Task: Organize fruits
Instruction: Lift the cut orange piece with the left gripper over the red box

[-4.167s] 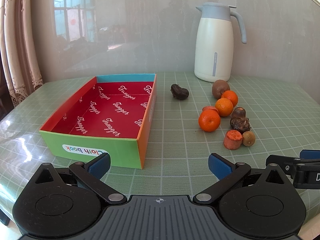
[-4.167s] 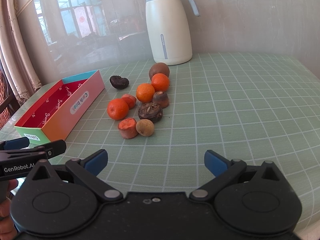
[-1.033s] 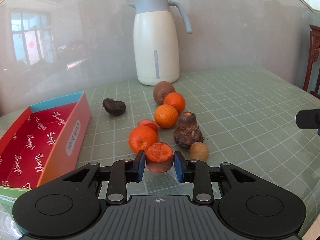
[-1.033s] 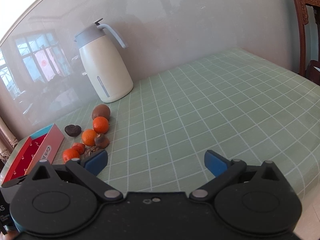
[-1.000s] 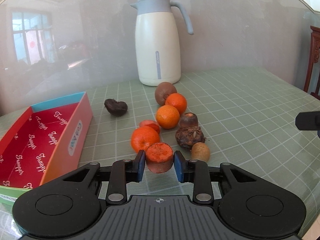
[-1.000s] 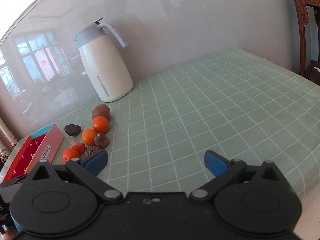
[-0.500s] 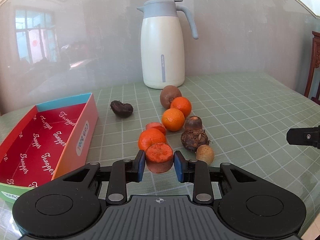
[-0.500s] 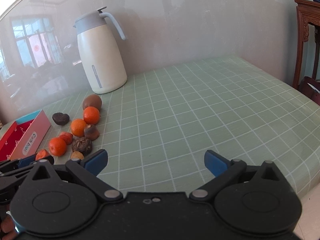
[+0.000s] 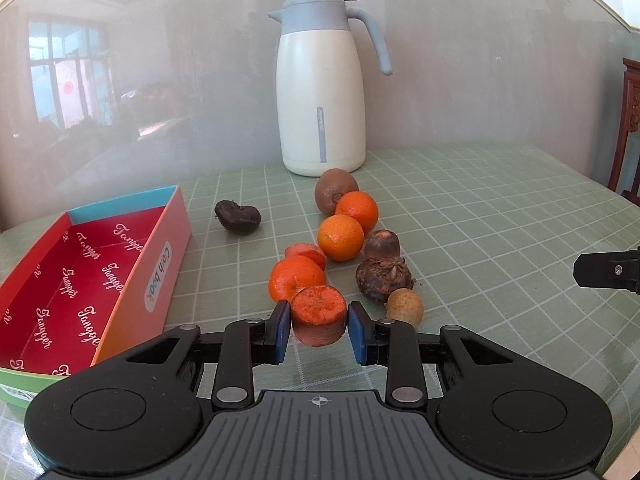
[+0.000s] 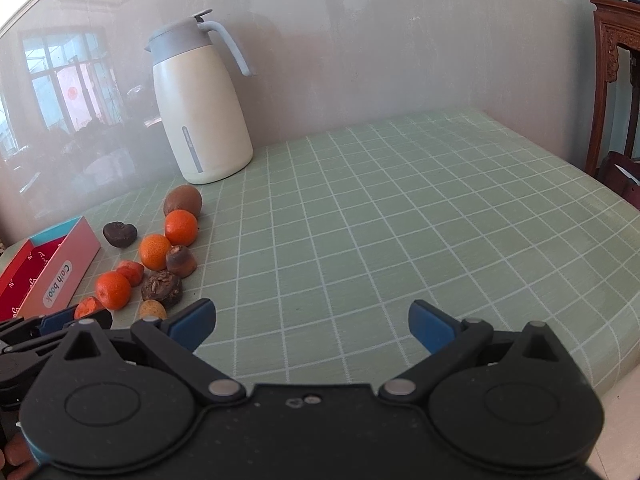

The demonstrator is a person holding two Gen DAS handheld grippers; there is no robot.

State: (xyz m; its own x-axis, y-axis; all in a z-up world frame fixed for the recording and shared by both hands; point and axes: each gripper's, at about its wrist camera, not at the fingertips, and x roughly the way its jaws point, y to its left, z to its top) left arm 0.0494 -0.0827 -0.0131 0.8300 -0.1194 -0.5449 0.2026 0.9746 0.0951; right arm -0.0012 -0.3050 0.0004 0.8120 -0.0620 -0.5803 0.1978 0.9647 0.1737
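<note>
My left gripper (image 9: pixel 319 330) is shut on an orange carrot chunk (image 9: pixel 318 314) and holds it just above the table, in front of the fruit row. Behind it lie three mandarins (image 9: pixel 297 279), a second carrot piece (image 9: pixel 306 253), a kiwi (image 9: pixel 333 195), two dark knobbly roots (image 9: pixel 384 283), a small tan fruit (image 9: pixel 405 307) and a dark dried fruit (image 9: pixel 237 216). The open red box (image 9: pixel 86 276) lies to the left. My right gripper (image 10: pixel 312 326) is open and empty over bare tablecloth, right of the fruits (image 10: pixel 156 258).
A white thermos jug (image 9: pixel 322 92) stands at the back against the wall. The green checked tablecloth (image 10: pixel 400 220) reaches right to the table's edge, where a wooden chair (image 10: pixel 616 80) stands. My right gripper's tip (image 9: pixel 606 272) shows at the right in the left wrist view.
My left gripper, shut on the carrot chunk, has drifted back and left, so the box shows more. My right gripper has swung left, bringing the fruits closer in its view.
</note>
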